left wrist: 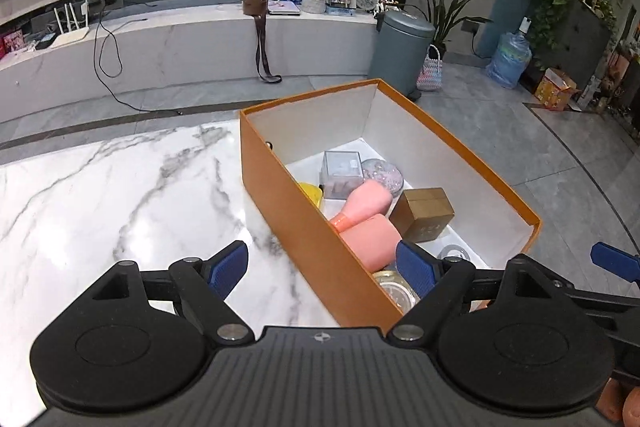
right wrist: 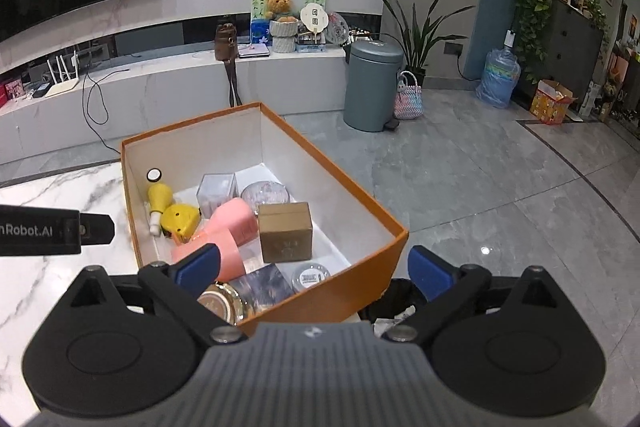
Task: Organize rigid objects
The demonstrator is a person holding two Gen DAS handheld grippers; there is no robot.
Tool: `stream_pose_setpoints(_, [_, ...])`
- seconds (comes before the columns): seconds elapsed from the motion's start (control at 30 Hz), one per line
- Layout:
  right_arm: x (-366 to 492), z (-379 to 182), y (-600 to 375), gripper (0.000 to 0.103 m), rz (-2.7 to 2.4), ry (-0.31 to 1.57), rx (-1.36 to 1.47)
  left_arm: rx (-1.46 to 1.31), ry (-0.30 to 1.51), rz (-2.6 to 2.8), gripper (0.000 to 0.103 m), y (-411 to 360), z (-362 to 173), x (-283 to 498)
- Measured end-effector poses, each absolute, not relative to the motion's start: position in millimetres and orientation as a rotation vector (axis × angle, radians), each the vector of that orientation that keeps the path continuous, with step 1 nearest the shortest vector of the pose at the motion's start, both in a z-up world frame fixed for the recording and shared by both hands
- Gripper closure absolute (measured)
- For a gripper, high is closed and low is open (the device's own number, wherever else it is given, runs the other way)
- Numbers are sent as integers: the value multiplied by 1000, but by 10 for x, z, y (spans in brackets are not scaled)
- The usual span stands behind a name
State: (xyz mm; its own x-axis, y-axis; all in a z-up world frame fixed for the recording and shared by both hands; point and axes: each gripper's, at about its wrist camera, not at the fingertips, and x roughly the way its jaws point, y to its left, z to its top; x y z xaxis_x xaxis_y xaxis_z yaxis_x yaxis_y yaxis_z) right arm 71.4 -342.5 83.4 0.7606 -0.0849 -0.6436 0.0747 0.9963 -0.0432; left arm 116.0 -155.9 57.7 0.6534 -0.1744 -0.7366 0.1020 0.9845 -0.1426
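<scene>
An orange cardboard box (left wrist: 288, 203) with a white inside stands at the right edge of the marble table (left wrist: 120, 187); it also shows in the right wrist view (right wrist: 344, 183). Inside lie pink pieces (right wrist: 236, 223), a brown cube (right wrist: 285, 233), a clear case (right wrist: 216, 193), yellow items (right wrist: 172, 211), a round tin (right wrist: 310, 277) and a glass jar (right wrist: 220, 303). My left gripper (left wrist: 322, 269) is open and empty, straddling the box's near left wall. My right gripper (right wrist: 316, 269) is open and empty, straddling the box's near right corner.
The table's right edge drops to a grey tiled floor (right wrist: 480, 187). A grey bin (right wrist: 374, 83), a woven bag (right wrist: 408, 99) and plants (right wrist: 420, 31) stand beyond. A white ledge (left wrist: 180, 39) with clutter runs along the back wall.
</scene>
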Motion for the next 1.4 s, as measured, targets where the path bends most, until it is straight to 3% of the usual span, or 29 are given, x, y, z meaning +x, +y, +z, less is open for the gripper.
stream_pose_setpoints(1.4, [644,872,-3226,4,-77,706,-33,-104,839,-192,5,-1601,684,1073])
